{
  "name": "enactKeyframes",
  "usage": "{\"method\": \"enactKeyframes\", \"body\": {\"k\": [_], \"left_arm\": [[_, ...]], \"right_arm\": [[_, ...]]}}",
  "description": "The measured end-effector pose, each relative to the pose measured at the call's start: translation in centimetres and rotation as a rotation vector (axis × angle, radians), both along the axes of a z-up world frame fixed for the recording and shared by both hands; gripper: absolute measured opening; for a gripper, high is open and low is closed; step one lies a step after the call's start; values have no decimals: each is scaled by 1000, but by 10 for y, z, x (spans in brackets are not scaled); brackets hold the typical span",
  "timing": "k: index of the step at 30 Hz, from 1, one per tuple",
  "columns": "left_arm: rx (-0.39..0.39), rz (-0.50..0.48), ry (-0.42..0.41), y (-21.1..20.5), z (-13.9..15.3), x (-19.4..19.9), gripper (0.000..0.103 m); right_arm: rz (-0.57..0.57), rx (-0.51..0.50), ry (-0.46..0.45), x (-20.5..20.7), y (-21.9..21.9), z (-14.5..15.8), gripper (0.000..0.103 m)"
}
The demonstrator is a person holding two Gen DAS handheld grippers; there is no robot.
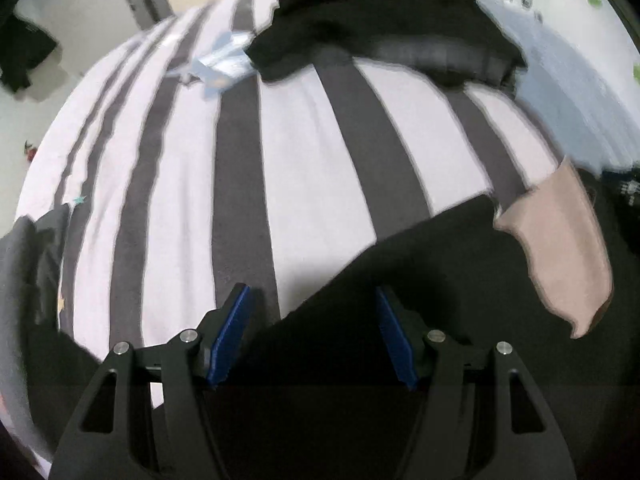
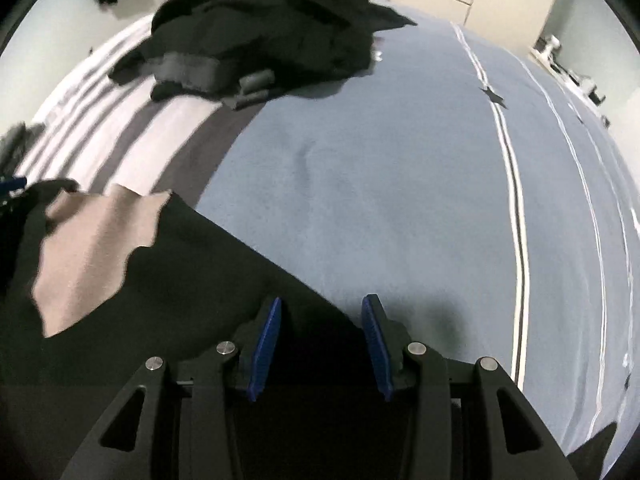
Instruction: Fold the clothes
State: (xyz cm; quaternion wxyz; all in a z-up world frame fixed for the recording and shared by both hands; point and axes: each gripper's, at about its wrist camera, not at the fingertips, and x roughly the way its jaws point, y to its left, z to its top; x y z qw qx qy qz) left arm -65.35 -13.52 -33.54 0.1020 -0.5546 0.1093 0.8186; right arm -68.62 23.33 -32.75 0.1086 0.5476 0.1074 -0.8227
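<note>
while both blue-padded grippers, left (image 1: 312, 332) and right (image 2: 322, 344), stand apart and unclamped, black cloth garment (image 1: 440, 280) lies beneath on striped bedding (image 1: 304, 168).

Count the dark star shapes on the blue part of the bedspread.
1 clear: a dark star on the white double line of the blue bedspread, far right. Smaller dark marks near the right edge are too blurred to tell.

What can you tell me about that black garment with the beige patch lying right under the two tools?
The black garment looks like soft, matte fabric, spread fairly flat on the bed, its straight edge running diagonally across the cover. A beige panel with a wavy edge shows on it, perhaps a lining or a second piece. Whether either tool touches the fabric cannot be told. It lies apart from the dark clothes pile further back.
</note>
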Motion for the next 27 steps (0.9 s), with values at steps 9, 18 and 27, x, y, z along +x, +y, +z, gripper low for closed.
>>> {"method": "enactKeyframes", "body": {"k": [9,18,27], "left_arm": [[58,59,20,-19,-1,0,10],[-4,57,50,-2,-4,7,5],[38,78,25,-8,-4,4,6]], "right_arm": [[-66,-53,-43,-16,16,-3,39],[-9,-16,-27,2,15,-6,21],[23,-112,-42,17,33,2,36]]}}
